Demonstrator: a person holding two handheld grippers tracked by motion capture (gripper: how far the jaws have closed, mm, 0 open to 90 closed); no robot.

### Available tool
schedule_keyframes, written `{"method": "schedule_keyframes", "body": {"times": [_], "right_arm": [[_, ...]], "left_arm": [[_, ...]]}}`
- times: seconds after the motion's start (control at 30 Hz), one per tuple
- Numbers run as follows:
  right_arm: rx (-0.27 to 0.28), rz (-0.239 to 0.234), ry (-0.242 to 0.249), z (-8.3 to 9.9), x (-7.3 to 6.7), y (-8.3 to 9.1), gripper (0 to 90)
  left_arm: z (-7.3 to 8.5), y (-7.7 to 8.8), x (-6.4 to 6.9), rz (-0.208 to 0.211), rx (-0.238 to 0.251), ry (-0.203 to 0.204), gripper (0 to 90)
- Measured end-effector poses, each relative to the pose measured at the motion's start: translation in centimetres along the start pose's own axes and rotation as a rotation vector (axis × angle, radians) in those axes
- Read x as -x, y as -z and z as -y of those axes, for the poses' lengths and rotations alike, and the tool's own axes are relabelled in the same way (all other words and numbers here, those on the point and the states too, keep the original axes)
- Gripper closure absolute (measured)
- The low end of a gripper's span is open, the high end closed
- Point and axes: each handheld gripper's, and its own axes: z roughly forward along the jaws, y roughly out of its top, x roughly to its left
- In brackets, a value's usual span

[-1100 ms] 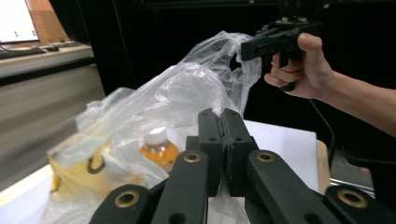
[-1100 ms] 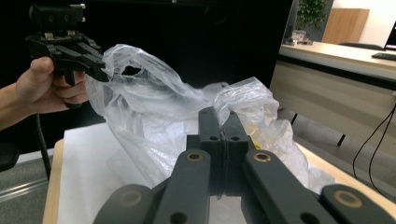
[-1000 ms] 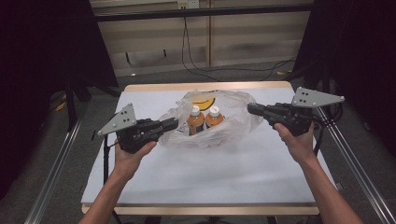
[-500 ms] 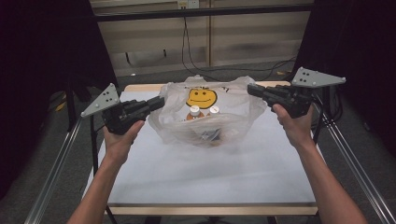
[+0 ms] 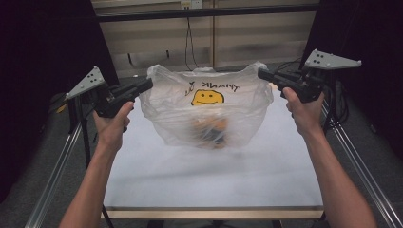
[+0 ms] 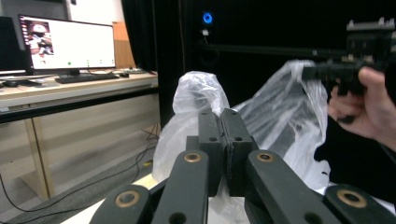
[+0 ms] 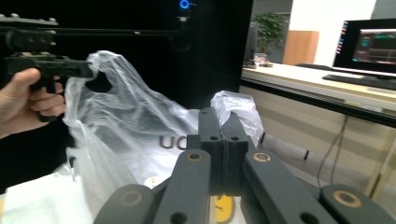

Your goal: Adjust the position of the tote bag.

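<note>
A clear plastic bag point(image 5: 209, 109) is held aloft over the far half of a white table point(image 5: 209, 175), stretched between two hand-held grippers. Nearest the camera, two forearms are seen rising from the table's near edge. The left gripper point(image 5: 148, 83) is clamped on the bag's left handle, its two black jaws pressed together with crumpled film gathered just past their tips in the left gripper view point(image 6: 223, 122). The right gripper point(image 5: 260, 74) is likewise closed on the right handle, the jaws seen together in the right gripper view point(image 7: 223, 122) with a knot of plastic beside them. The bag hangs slack and wrinkled, its bottom sagging above the surface; blurred orange and dark contents point(image 5: 209, 130) are carried low inside it, too indistinct to be identified. A yellow smiley face point(image 5: 207, 97) is printed on the bag, and above it the word "THANK" is read mirrored through the film. Farther back, cables point(image 5: 189, 42) are seen hanging against a pale wall beyond the table's far edge.
</note>
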Motion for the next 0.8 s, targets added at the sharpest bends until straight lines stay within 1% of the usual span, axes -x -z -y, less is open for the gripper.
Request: {"method": "schedule_keyframes", "body": {"times": [0.03,0.1,0.2,0.27,0.37,0.4,0.47,0.5,0.53,0.6,0.63,0.67,0.7,0.73,0.77,0.8], "right_arm": [[-0.005,0.009,-0.006,0.0,0.3,0.0,90.0],[0.003,0.021,-0.019,-0.1,0.8,-0.1,90.0],[0.013,0.036,-0.035,-0.4,1.4,-0.1,90.0],[0.016,0.047,-0.032,-0.8,1.6,-0.1,90.0],[0.019,0.061,-0.023,-1.3,1.8,-0.2,90.0],[0.016,0.07,-0.018,-1.6,1.9,-0.2,90.0],[0.022,0.075,-0.016,-1.9,2.1,-0.2,90.0],[0.018,0.082,-0.014,-2.3,2.2,-0.1,90.0],[0.03,0.084,-0.015,-2.4,2.3,-0.1,90.0],[0.032,0.094,-0.01,-3.0,2.5,0.0,90.0],[0.032,0.1,-0.008,-3.3,2.5,0.0,90.0],[0.034,0.103,-0.009,-3.4,2.6,-0.1,90.0],[0.035,0.11,-0.007,-3.6,2.8,-0.1,90.0],[0.033,0.115,-0.004,-3.8,2.8,-0.1,90.0],[0.03,0.125,-0.006,-3.9,2.9,-0.1,90.0],[0.031,0.126,-0.004,-4.0,3.1,-0.1,90.0]], "left_arm": [[-0.1,0.0,-0.2,-0.017,0.008,0.005,88.7],[-0.2,0.1,-0.7,-0.042,-0.008,-0.002,88.8],[-0.2,0.2,-1.3,-0.06,-0.008,0.009,88.8],[-0.4,0.4,-1.6,-0.067,-0.001,0.01,88.8],[-0.7,0.7,-2.1,-0.089,0.005,0.011,88.9],[-0.8,0.7,-2.1,-0.091,0.007,0.016,88.9],[-0.9,0.7,-2.3,-0.091,0.008,0.008,88.9],[-0.9,0.6,-2.3,-0.097,0.012,0.016,88.9],[-1.0,0.6,-2.4,-0.1,0.008,0.01,88.9],[-1.0,0.6,-2.6,-0.105,0.0,0.003,89.0],[-1.0,0.6,-2.6,-0.118,-0.002,0.001,89.0],[-1.0,0.5,-2.7,-0.122,0.01,0.014,89.0],[-1.1,0.6,-2.8,-0.122,0.004,0.01,89.1],[-1.1,0.7,-2.9,-0.131,-0.005,-0.001,89.1],[-1.2,0.7,-3.0,-0.136,0.009,0.01,89.1],[-1.2,0.8,-3.1,-0.138,0.004,0.007,89.2]]}}
